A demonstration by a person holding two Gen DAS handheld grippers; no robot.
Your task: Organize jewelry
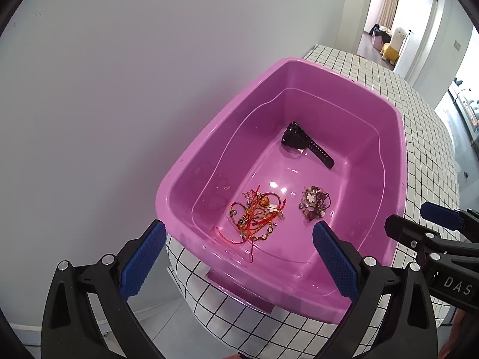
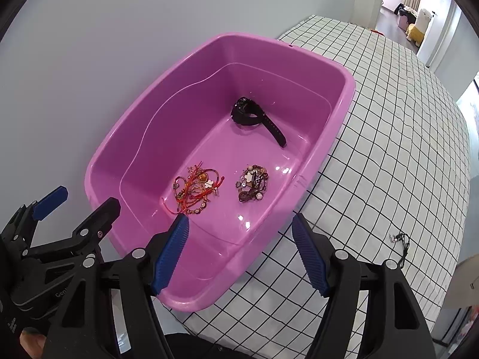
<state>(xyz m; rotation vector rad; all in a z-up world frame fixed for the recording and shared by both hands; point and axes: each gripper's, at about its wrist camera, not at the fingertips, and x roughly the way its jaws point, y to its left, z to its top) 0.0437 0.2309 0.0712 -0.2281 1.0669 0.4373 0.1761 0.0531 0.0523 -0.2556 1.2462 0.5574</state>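
Observation:
A pink plastic tub [image 1: 398,137] [image 2: 344,101] stands on a checked tablecloth. Inside lie a black wristwatch [image 1: 305,144] [image 2: 254,113], a tangle of red-and-gold bracelets [image 1: 257,215] [image 2: 196,190], and a clump of beaded jewelry [image 1: 314,202] [image 2: 253,182]. My left gripper [image 1: 239,260] is open and empty above the tub's near end. My right gripper [image 2: 239,257] is open and empty over the tub's near right rim. Each gripper shows at the edge of the other's view. A small dark chain piece [image 2: 399,243] lies on the cloth to the right.
The checked tablecloth [image 2: 404,149] [image 1: 425,137] stretches right and back. A plain white wall [image 1: 119,74] runs along the tub's left side. A doorway with a stuffed alpaca [image 1: 392,45] is far behind.

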